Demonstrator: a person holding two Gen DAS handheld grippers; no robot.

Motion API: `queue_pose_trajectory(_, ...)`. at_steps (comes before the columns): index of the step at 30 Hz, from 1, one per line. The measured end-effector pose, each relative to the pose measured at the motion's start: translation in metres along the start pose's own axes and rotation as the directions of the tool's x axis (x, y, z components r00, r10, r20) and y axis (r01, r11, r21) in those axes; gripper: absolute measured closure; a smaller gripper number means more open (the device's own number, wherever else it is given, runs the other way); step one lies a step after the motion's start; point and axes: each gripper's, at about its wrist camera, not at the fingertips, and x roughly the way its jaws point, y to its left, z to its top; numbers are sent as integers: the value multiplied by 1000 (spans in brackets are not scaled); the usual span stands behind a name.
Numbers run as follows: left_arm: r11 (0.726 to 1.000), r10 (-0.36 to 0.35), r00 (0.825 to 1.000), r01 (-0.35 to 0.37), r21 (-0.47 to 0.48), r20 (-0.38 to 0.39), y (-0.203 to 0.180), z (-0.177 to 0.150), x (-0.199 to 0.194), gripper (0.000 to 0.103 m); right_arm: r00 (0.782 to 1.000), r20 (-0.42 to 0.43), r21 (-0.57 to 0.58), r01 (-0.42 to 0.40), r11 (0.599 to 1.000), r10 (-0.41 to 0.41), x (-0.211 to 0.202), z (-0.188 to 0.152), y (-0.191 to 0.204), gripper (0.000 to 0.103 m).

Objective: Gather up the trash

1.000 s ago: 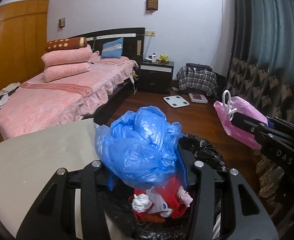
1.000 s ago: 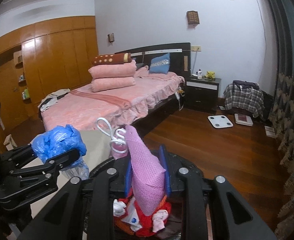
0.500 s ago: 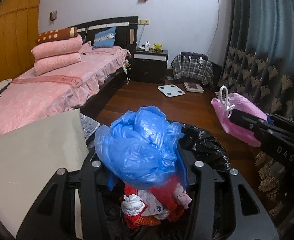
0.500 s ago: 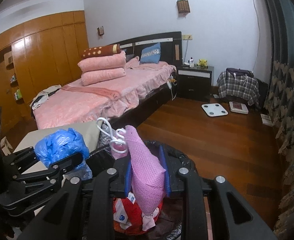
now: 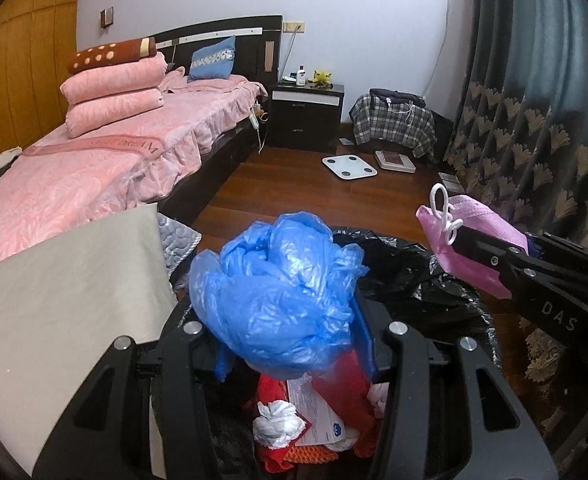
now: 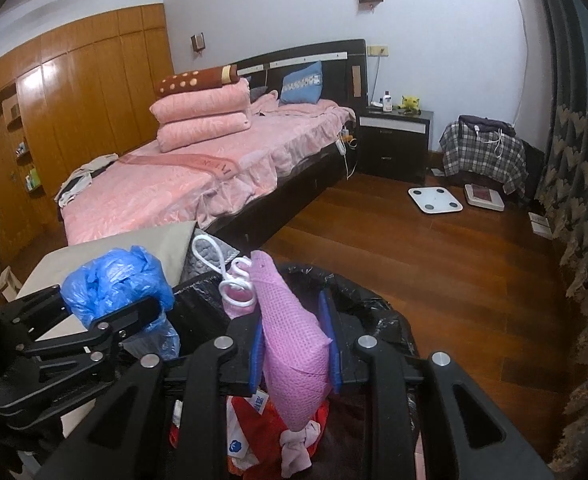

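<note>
My left gripper (image 5: 290,340) is shut on a crumpled blue plastic bag (image 5: 282,292) and holds it over a bin lined with a black bag (image 5: 426,280). The bin holds red wrapping, paper and white tissue (image 5: 278,424). My right gripper (image 6: 294,344) is shut on a pink mesh pouch (image 6: 290,344) with a white cord loop (image 6: 214,260), also over the bin (image 6: 374,308). The pink pouch (image 5: 466,240) shows at the right of the left wrist view. The blue bag (image 6: 114,284) shows at the left of the right wrist view.
A beige table (image 5: 62,288) stands left of the bin. A pink bed (image 6: 214,168) lies behind it. A dark nightstand (image 6: 394,140), a white scale (image 6: 434,200) on the wood floor and patterned curtains (image 6: 578,184) on the right.
Both grippers have moved forward and lower over the bin, each still holding its item. The bin's contents show more fully below them.
</note>
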Motion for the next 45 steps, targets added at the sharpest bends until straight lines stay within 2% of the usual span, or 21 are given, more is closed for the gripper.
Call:
queue_pose_trajectory(3,1000,-4,1000,4,-1,0,0,0,1,56,1000,-2,-3,-6,1000,6,6,-1,0,78)
queue_pose_trajectory(4,1000,-10,1000,10,0,-1,1,0,3,54,1000,-2,-2,-5,1000,5,7,-1,0,76)
queue_pose_trajectory(5,1000,-11,1000,11,2,-1,2,0,4,50,1000,-2,-1,-5,1000,5,8,-1,0,68)
queue_pose_trajectory(7,1000,-17,1000,17,-2,2,5,1,5,44,1000,-6,-3,-4,1000,4,10,-2,-1,66)
queue_pose_trajectory(9,1000,-18,1000,18,-9,5,8,0,4,37,1000,-6,-6,3,1000,-3,10,-2,-1,52)
queue_pose_trajectory(12,1000,-22,1000,22,-17,11,14,0,1,31,1000,-2,-2,6,1000,-6,9,-3,-2,49)
queue_pose_trajectory(15,1000,-22,1000,23,-22,21,17,1,-4,26,1000,1,0,8,1000,-8,7,-2,-1,38)
queue_pose_trajectory(23,1000,-8,1000,9,-28,27,20,-1,-14,23,1000,18,-4,-1,1000,1,-2,-1,0,29)
queue_pose_trajectory(29,999,14,998,-12,-47,55,30,2,-31,14,999,35,-2,4,1000,-4,-11,2,2,7)
queue_pose_trajectory(35,996,47,995,-41,-73,85,42,6,-60,11,999,29,4,-15,1000,15,-27,4,10,6)
queue_pose_trajectory(45,989,106,988,-94,-110,114,56,4,-109,9,995,47,-21,-82,996,83,-65,10,43,6)
